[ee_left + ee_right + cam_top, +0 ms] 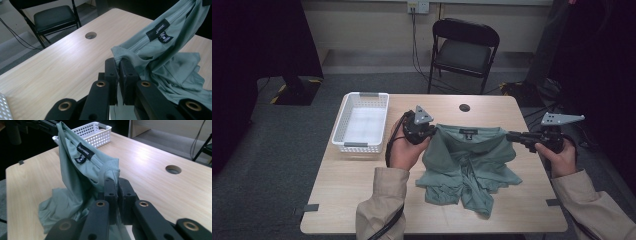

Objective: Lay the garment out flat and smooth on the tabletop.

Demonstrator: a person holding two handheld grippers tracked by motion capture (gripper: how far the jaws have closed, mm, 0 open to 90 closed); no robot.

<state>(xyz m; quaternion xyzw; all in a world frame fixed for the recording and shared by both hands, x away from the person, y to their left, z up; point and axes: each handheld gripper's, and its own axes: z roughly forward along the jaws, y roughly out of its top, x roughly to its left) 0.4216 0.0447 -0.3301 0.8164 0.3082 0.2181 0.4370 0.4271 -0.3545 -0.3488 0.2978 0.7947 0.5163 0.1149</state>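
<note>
Above table (362, 190), both tools clamp shirt (472, 160) corners.

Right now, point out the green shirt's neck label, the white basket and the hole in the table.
neck label (160, 31), left gripper view, black tag's middle.
white basket (343, 129), high view, left wall.
hole in the table (173, 169), right gripper view, its centre.

Sage-green shirt (469, 160), black neck label up, stretched by its top edge between left gripper (428, 131) and right gripper (513, 136); lower part hangs crumpled below both grippers.
</note>
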